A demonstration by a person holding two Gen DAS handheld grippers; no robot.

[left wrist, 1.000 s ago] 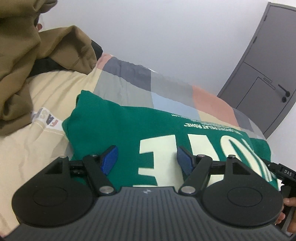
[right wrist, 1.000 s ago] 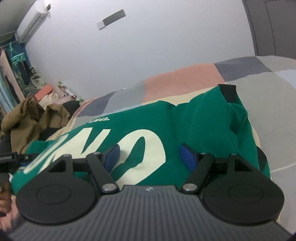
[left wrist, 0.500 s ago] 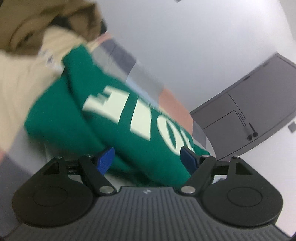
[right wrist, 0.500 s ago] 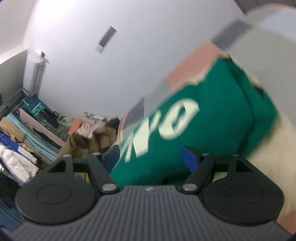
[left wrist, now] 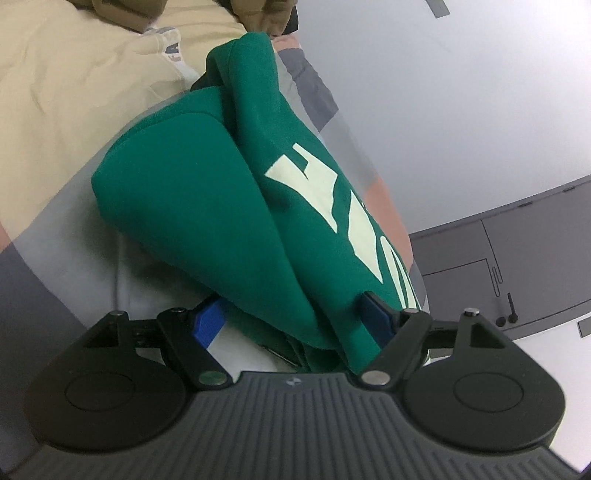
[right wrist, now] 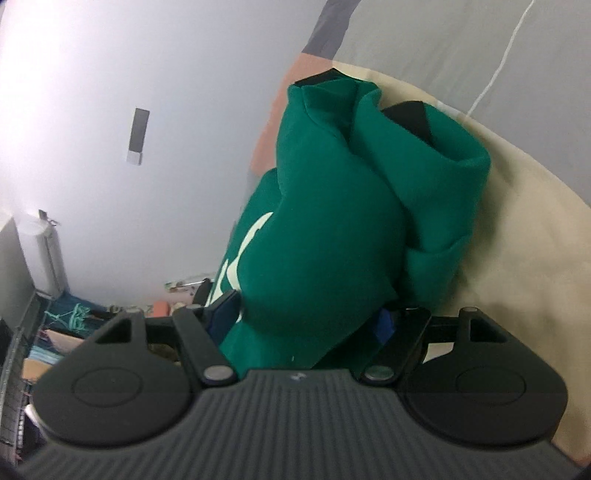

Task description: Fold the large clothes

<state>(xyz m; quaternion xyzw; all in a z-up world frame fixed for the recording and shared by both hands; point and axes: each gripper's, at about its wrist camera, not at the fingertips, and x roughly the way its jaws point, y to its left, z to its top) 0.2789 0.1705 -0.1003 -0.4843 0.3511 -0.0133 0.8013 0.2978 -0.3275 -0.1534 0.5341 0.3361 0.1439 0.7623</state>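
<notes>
A green sweatshirt (left wrist: 207, 184) with pale lettering lies folded into a thick bundle on the bed. My left gripper (left wrist: 291, 317) straddles one end of it. The lower blue pad (left wrist: 210, 321) rests near the sheet under the bundle, and the other pad (left wrist: 373, 314) is against the green cloth. In the right wrist view the sweatshirt (right wrist: 332, 221) fills the gap of my right gripper (right wrist: 304, 319) at the opposite end, where black cuffs show. Both sets of jaws stand wide around the cloth without squeezing it.
The bed carries a patchwork cover (left wrist: 44, 258) and a beige quilt (left wrist: 74, 92). A brown garment (left wrist: 258, 14) lies beyond the sweatshirt. A grey door (left wrist: 517, 258) is behind it. Hanging clothes (right wrist: 66, 317) and an air conditioner (right wrist: 44, 258) stand by the far wall.
Both grippers have rolled onto their sides and dropped from above the sweatshirt's printed face to its two ends, so the bundle now sits between each pair of jaws.
</notes>
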